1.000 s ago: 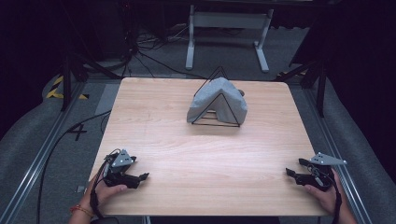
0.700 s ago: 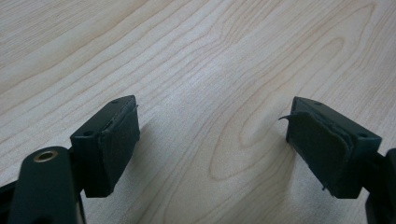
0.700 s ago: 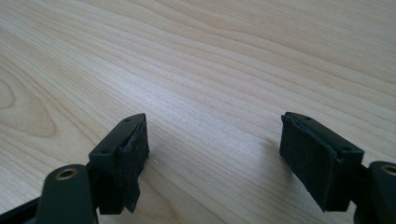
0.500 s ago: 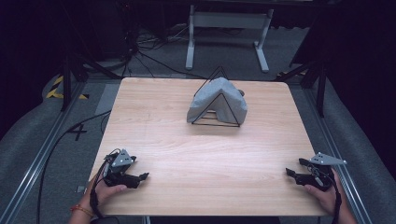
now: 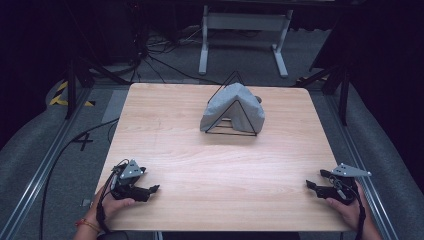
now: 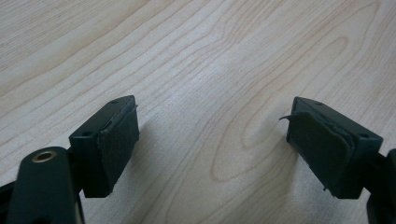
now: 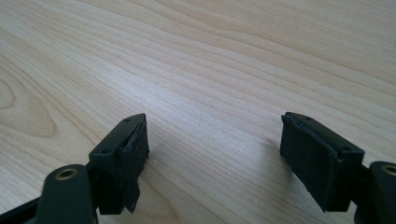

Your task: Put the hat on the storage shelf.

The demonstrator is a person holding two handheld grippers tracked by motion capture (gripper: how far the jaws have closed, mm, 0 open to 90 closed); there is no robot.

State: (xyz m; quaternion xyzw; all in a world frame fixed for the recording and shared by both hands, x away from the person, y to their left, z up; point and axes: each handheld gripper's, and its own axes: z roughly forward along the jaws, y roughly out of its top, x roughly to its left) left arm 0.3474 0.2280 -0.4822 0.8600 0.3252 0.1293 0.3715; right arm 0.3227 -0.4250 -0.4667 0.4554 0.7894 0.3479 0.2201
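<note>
Both grippers, left (image 5: 150,190) and right (image 5: 311,184), rest wide open and empty on the pale wooden desk (image 5: 175,135), so reach slowly toward the grey cloth over the black wire triangle frame (image 5: 233,107) and pinch the cloth, not the wire.

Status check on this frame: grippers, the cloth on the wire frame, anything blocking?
Left gripper open, right gripper open, both empty at near edge. Grey cloth draped over wire frame, untouched. Path across table unobstructed.

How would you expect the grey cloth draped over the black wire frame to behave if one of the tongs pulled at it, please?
The grey cloth sags in soft folds, so it is probably floppy and would likely bunch up. The thin black wire frame under it looks light, so a tug might drag or tip it. Both stand on smooth wood, so sliding seems likely.
</note>
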